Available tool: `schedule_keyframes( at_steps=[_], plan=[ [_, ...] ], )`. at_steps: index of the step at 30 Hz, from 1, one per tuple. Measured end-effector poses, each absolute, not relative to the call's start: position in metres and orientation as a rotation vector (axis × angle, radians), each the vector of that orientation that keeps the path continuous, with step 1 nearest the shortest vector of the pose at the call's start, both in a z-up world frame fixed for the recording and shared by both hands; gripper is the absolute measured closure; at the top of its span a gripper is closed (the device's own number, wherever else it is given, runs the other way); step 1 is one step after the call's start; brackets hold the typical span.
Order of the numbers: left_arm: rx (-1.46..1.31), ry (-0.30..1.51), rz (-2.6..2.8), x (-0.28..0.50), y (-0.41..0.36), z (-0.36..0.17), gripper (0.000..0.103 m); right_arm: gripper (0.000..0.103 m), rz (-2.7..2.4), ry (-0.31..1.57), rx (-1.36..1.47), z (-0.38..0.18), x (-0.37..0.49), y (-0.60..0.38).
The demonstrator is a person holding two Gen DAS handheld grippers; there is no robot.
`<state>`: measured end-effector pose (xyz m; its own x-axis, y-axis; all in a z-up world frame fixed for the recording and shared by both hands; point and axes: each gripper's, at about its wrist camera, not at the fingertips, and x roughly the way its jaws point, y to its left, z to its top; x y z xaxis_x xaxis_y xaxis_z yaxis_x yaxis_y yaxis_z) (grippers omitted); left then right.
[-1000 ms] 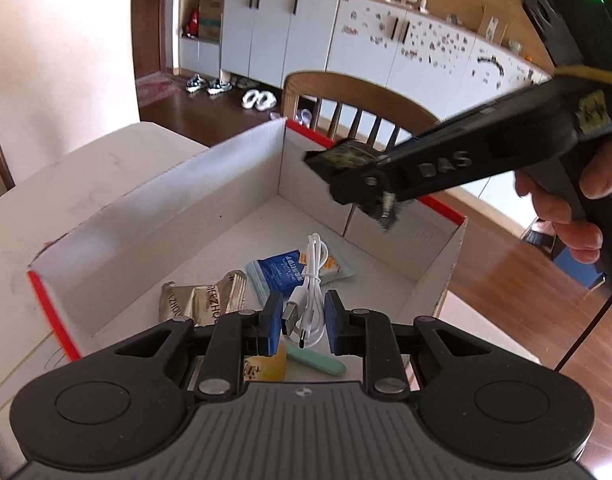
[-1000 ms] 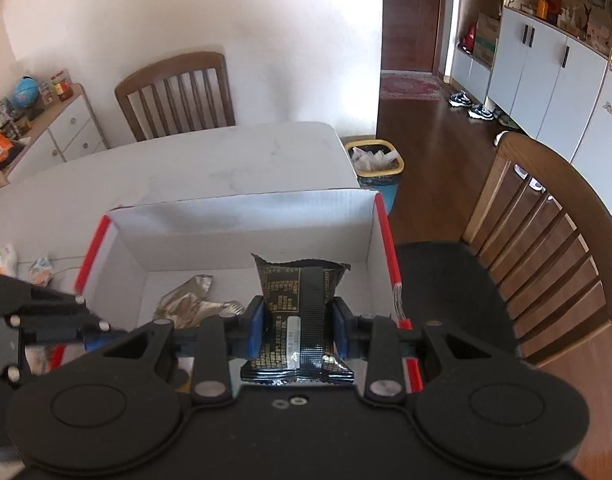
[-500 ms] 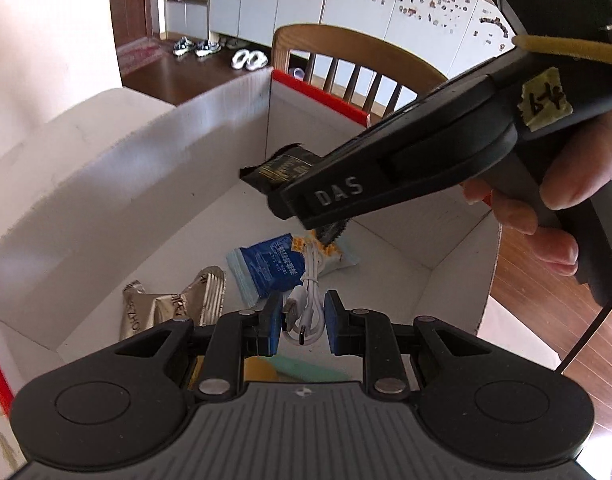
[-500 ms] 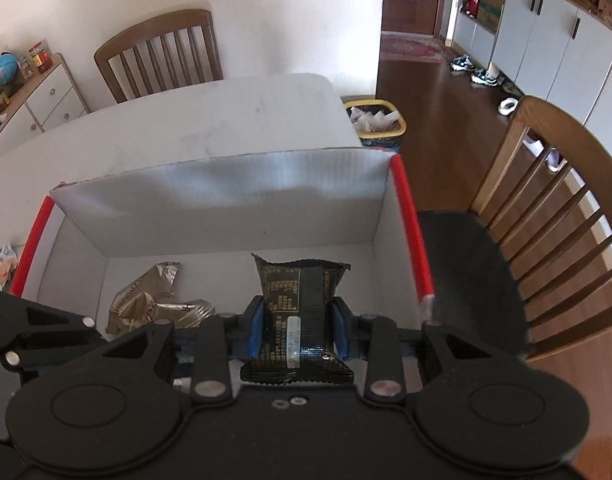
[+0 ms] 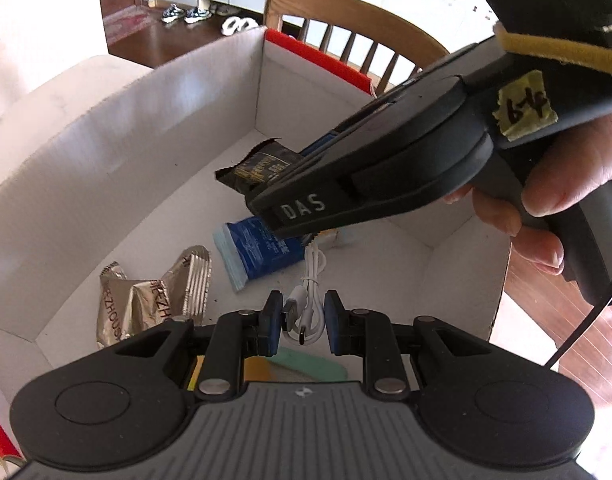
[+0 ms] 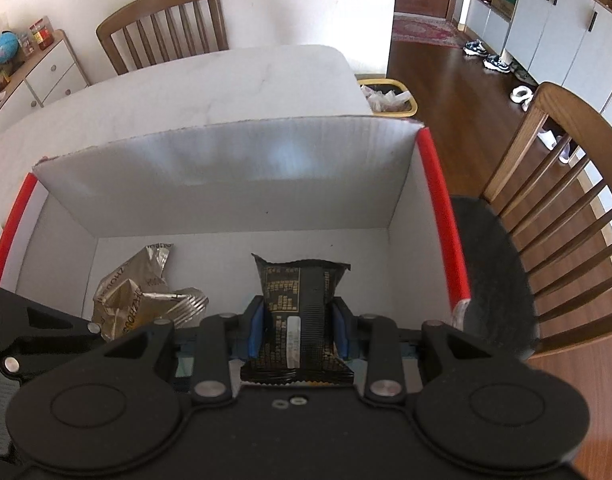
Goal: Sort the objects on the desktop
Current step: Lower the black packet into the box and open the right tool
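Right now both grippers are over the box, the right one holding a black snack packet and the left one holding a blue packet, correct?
Not quite. The left gripper holds a white cable, seen in the left wrist view; the blue packet lies in the box. The right gripper does hold the black snack packet.

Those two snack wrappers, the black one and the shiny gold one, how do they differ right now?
The black packet is dark with small gold print; the gold wrapper is shiny foil. The black packet is plump and smooth, the gold wrapper crumpled and flattened. The black packet is pinched in the right gripper above the box floor; the gold wrapper lies loose on that floor. Both are snack packaging within the same white box.
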<state>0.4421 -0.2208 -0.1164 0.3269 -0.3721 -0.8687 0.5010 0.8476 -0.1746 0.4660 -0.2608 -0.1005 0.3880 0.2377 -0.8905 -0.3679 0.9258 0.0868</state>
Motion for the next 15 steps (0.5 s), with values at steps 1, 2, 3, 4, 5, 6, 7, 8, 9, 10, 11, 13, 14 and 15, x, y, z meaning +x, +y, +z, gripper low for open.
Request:
schedule_keyframes(
  at_steps=[1,2,3,4,5,6,7,8,9,10,11,13,14,15],
  plan=[
    [0.132,1.107,-0.575,0.443,-0.22,-0.117,0.082,0.07,0.392,1.113,-0.135,-0.101,0.467,-0.26],
    [0.129,1.118,-0.575,0.443,-0.22,-0.118,0.082,0.07,0.397,1.115,-0.14,-0.102,0.467,-0.259],
    [0.128,1.124,-0.576,0.444,-0.22,-0.119,0.082,0.07,0.399,1.117,-0.145,-0.104,0.467,-0.259],
    [0.127,1.13,-0.58,0.447,-0.219,-0.12,0.082,0.07,0.4,1.12,-0.147,-0.104,0.467,-0.258],
    [0.127,1.138,-0.583,0.449,-0.219,-0.12,0.082,0.07,0.4,1.124,-0.146,-0.105,0.468,-0.257],
    [0.128,1.148,-0.585,0.449,-0.219,-0.121,0.082,0.07,0.401,1.126,-0.144,-0.106,0.468,-0.257],
    [0.131,1.163,-0.586,0.45,-0.22,-0.123,0.082,0.07,0.401,1.127,-0.141,-0.107,0.469,-0.257],
    [0.137,1.171,-0.586,0.451,-0.22,-0.124,0.082,0.07,0.4,1.13,-0.141,-0.108,0.469,-0.257],
    [0.141,1.175,-0.588,0.451,-0.221,-0.124,0.082,0.07,0.399,1.133,-0.141,-0.109,0.47,-0.257],
    [0.147,1.179,-0.592,0.451,-0.221,-0.124,0.082,0.07,0.399,1.135,-0.143,-0.11,0.47,-0.257],
    [0.151,1.184,-0.594,0.452,-0.222,-0.124,0.082,0.07,0.398,1.137,-0.145,-0.111,0.469,-0.257],
    [0.158,1.199,-0.596,0.452,-0.222,-0.126,0.082,0.069,0.397,1.138,-0.15,-0.112,0.468,-0.257],
    [0.162,1.202,-0.598,0.452,-0.223,-0.126,0.082,0.069,0.396,1.14,-0.151,-0.112,0.468,-0.257],
    [0.167,1.209,-0.602,0.452,-0.223,-0.126,0.082,0.069,0.395,1.141,-0.15,-0.113,0.468,-0.257]
  ],
)
